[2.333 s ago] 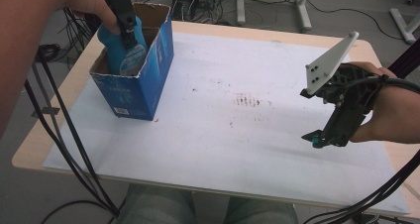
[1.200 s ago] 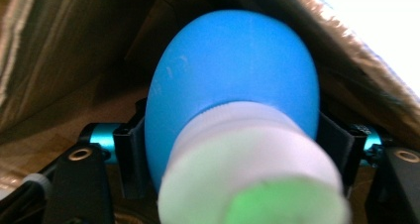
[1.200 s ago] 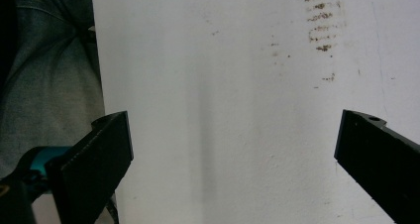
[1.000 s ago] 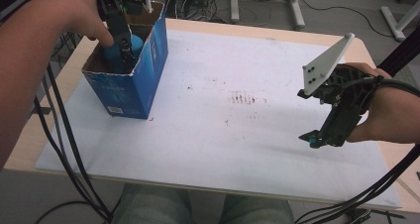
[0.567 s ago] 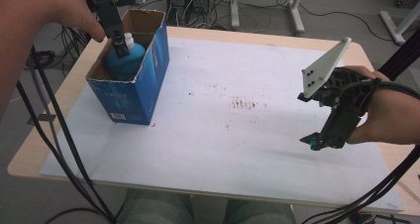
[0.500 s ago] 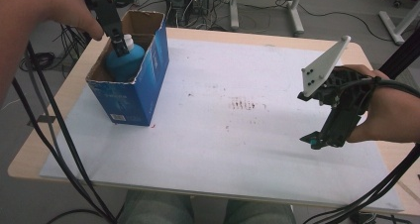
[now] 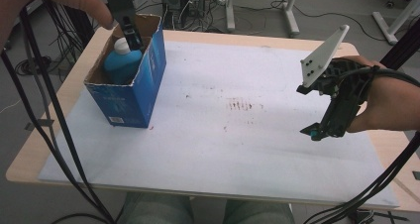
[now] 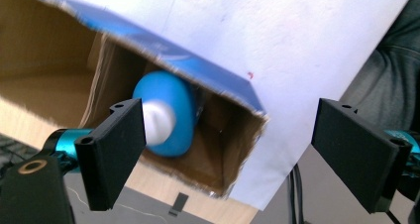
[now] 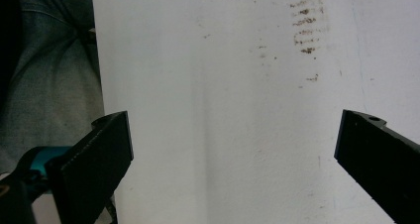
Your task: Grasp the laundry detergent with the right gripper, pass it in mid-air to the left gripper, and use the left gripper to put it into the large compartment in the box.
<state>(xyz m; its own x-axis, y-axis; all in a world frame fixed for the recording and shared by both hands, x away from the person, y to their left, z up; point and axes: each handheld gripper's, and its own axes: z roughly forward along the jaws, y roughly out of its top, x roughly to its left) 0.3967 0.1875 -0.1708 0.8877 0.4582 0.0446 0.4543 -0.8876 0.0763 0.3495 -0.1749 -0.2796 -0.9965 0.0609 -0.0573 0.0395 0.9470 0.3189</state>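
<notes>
Pale wooden surface [image 7: 59, 135] under a white paper sheet [image 7: 223, 135], faintly marked with brown smudges [image 7: 243, 105]; grey floor with cables and desk legs behind. Open blue cardboard box [image 7: 130, 92] standing on the sheet's far left part, cardboard-brown inside. Inside it, upright, a blue plastic bottle with a white cap [image 7: 121, 64]. Left gripper [image 8: 237, 154] above the box opening, jaws spread wide and holding nothing; white cap just beside one jaw, box rim between the two. Right gripper [image 7: 317, 132] held above the sheet's right side, well apart from the box, jaws likewise wide open and empty, bare sheet between them, grey-trousered knee past one jaw.
</notes>
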